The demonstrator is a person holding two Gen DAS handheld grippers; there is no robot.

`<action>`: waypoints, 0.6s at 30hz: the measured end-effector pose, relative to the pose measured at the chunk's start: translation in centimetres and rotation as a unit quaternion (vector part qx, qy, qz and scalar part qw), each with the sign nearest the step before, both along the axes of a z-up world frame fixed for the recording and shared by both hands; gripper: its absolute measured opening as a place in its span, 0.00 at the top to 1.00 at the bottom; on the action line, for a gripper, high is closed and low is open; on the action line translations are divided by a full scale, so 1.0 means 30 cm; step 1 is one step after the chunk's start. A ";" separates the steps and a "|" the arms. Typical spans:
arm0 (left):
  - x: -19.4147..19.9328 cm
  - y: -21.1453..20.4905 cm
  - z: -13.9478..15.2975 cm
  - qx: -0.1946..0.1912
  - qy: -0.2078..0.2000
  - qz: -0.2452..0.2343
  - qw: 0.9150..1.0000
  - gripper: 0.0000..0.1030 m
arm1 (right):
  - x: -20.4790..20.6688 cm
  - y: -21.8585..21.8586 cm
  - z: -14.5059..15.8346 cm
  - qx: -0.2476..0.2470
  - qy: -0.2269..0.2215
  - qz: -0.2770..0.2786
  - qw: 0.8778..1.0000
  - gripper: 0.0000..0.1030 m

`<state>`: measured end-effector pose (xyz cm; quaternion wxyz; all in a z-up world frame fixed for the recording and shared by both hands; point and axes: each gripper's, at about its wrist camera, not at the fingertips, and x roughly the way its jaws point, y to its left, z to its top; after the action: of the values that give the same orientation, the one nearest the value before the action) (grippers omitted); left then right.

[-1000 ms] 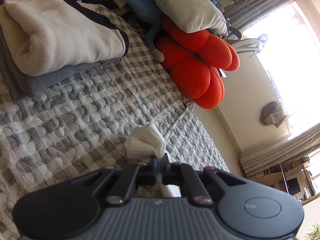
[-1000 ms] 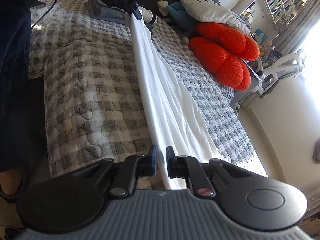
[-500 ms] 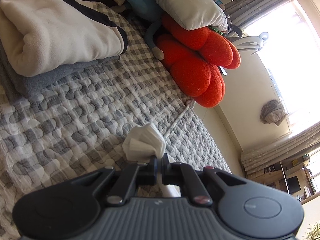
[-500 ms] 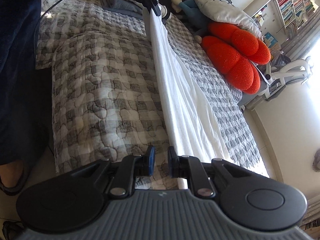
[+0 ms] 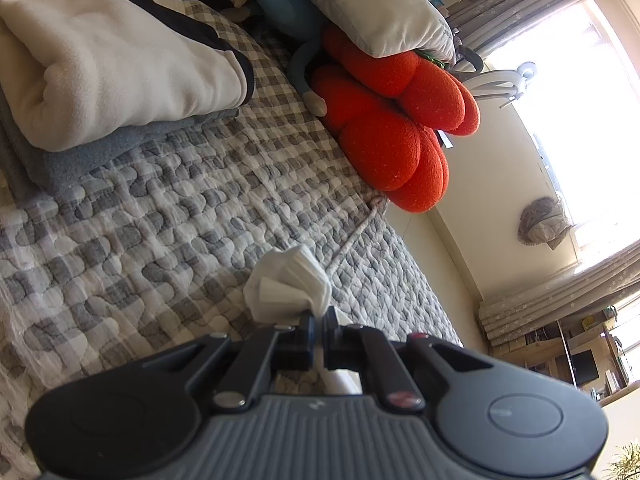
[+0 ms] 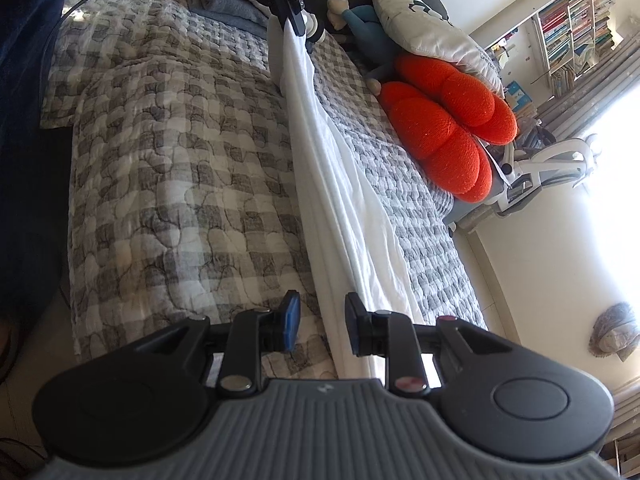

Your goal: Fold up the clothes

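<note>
Right gripper (image 6: 318, 326) jaws just opening, now apart, near end of white garment (image 6: 340, 216) loose between them. Left gripper (image 5: 318, 326) clamped on bunched far end. Garment stretched along quilt (image 6: 180, 168); near end released, next fold likely.

Big orange plush cushion (image 5: 396, 128) upper middle, grey pillow (image 5: 372, 4) on top of it (blue doll (image 5: 280, 4) tucked behind), checked quilt (image 5: 152, 208) underneath.
</note>
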<state>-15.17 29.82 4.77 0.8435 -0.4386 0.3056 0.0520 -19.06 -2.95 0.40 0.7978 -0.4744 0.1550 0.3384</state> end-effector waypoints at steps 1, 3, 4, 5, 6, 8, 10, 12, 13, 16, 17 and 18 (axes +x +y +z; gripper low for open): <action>0.000 -0.001 0.000 0.000 0.000 0.000 1.000 0.97 | 0.002 -0.001 0.000 0.000 -0.001 -0.001 1.000 0.75; 0.000 -0.001 0.001 0.001 0.000 0.000 1.000 0.97 | 0.004 -0.002 0.002 0.000 -0.006 -0.003 1.000 0.75; -0.001 -0.002 0.002 0.001 0.000 0.000 1.000 0.97 | 0.006 -0.003 0.003 0.000 -0.008 -0.004 1.000 0.75; -0.001 -0.003 0.002 0.000 0.001 0.000 1.000 0.97 | 0.005 -0.001 0.003 -0.001 -0.007 -0.003 1.000 0.75; 0.000 -0.002 0.001 0.000 0.001 0.000 1.000 0.97 | 0.005 0.000 0.003 -0.002 -0.006 -0.003 1.000 0.75; 0.000 -0.001 0.001 0.000 0.001 0.000 1.000 0.97 | 0.006 0.002 0.001 -0.003 -0.002 -0.002 1.000 0.75; -0.001 0.000 0.001 0.001 0.001 -0.001 1.000 0.97 | 0.008 0.004 -0.002 -0.006 0.002 -0.001 1.000 0.75; 0.000 0.000 0.000 0.000 0.001 -0.001 1.000 0.97 | 0.006 0.007 -0.005 -0.010 0.000 0.002 1.000 0.75; 0.000 0.001 0.000 0.000 0.002 -0.001 1.000 0.97 | 0.002 0.008 -0.004 -0.011 -0.003 0.005 1.000 0.75; 0.000 0.002 -0.001 0.000 0.003 0.000 1.000 0.97 | -0.015 0.011 0.018 0.007 0.011 0.016 1.000 0.75; 0.001 0.003 -0.003 -0.001 0.003 -0.001 1.000 0.97 | -0.019 0.015 0.017 0.005 0.016 0.020 1.000 0.75; 0.001 0.003 -0.003 -0.001 0.004 -0.001 1.000 0.97 | -0.023 0.019 0.015 0.004 0.022 0.024 0.999 0.75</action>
<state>-15.13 29.92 4.68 0.8422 -0.4387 0.3090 0.0527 -19.76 -2.38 0.86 0.7879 -0.4670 0.1595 0.3684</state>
